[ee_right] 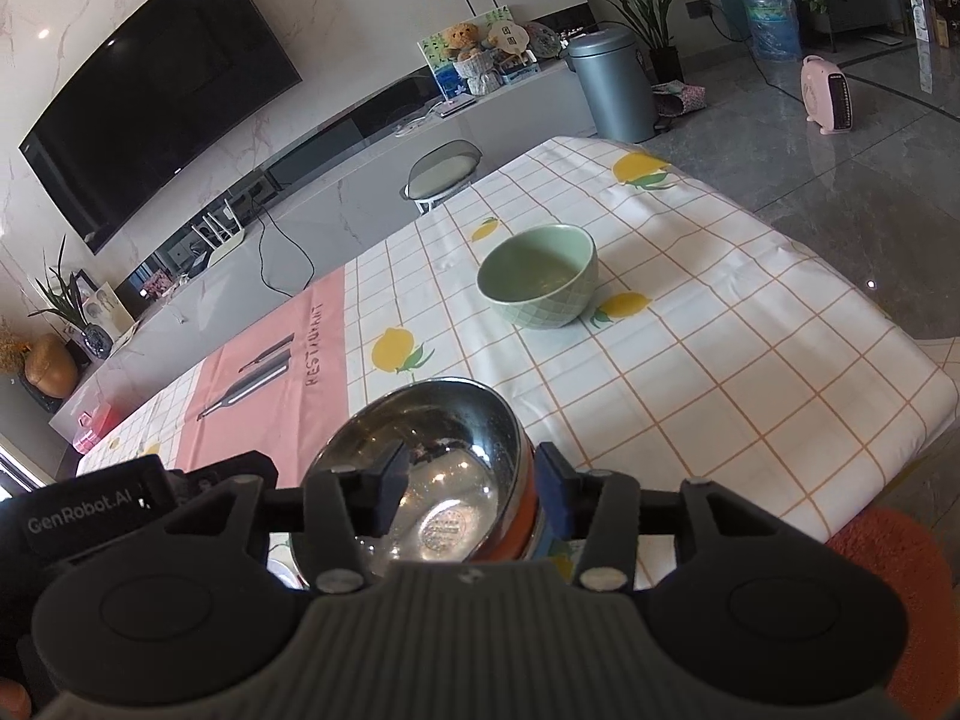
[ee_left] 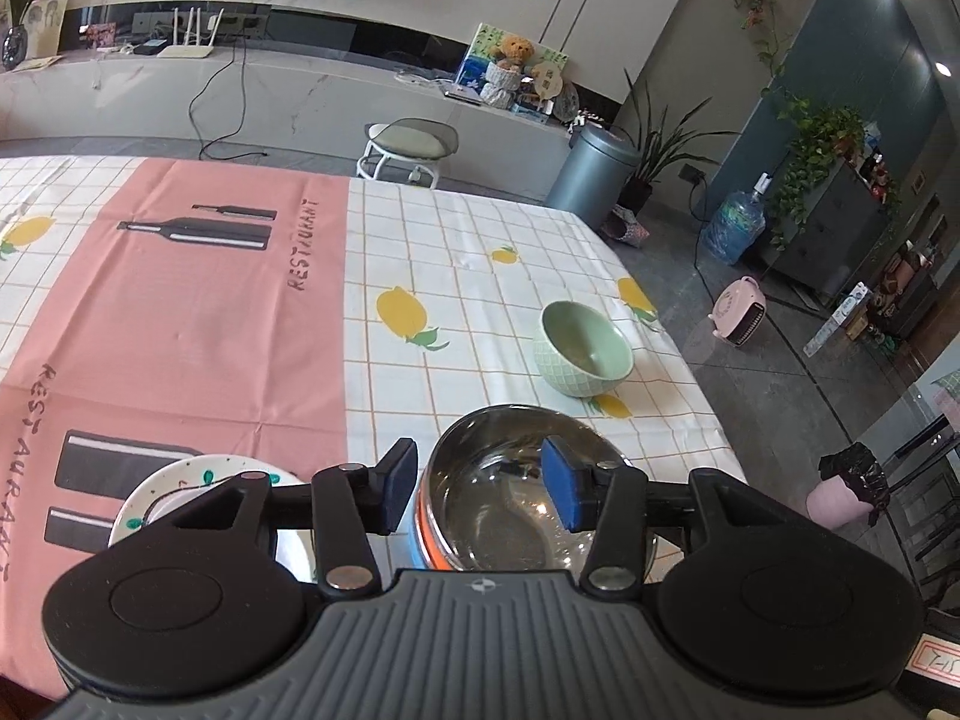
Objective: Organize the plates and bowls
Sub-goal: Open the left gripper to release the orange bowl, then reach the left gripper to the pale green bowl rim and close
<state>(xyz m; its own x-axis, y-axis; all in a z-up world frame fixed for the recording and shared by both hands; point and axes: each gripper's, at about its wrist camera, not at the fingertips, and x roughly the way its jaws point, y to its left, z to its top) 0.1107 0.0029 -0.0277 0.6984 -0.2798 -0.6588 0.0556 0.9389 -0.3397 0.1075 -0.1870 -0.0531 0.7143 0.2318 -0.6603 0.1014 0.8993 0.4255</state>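
A steel bowl point(ee_left: 510, 498) with an orange and blue outer wall sits on the table near its front edge. My left gripper point(ee_left: 480, 489) is open and straddles the bowl's left wall, one blue pad outside and one inside, neither pressing on it. My right gripper point(ee_right: 471, 489) is open across the right wall of the steel bowl point(ee_right: 432, 480) in the same way. A pale green bowl point(ee_left: 585, 354) point(ee_right: 540, 276) stands upright farther back on the right. A white plate point(ee_left: 180, 492) with green dots lies left of the steel bowl, partly hidden by the left gripper.
The table wears a checked lemon cloth point(ee_left: 456, 300) with a pink panel point(ee_left: 180, 300). Its right edge point(ee_right: 900, 372) drops to a grey floor. Beyond the far edge stand a stool point(ee_left: 411, 147) and a grey bin point(ee_left: 591, 174). A pink heater point(ee_left: 741, 312) sits on the floor.
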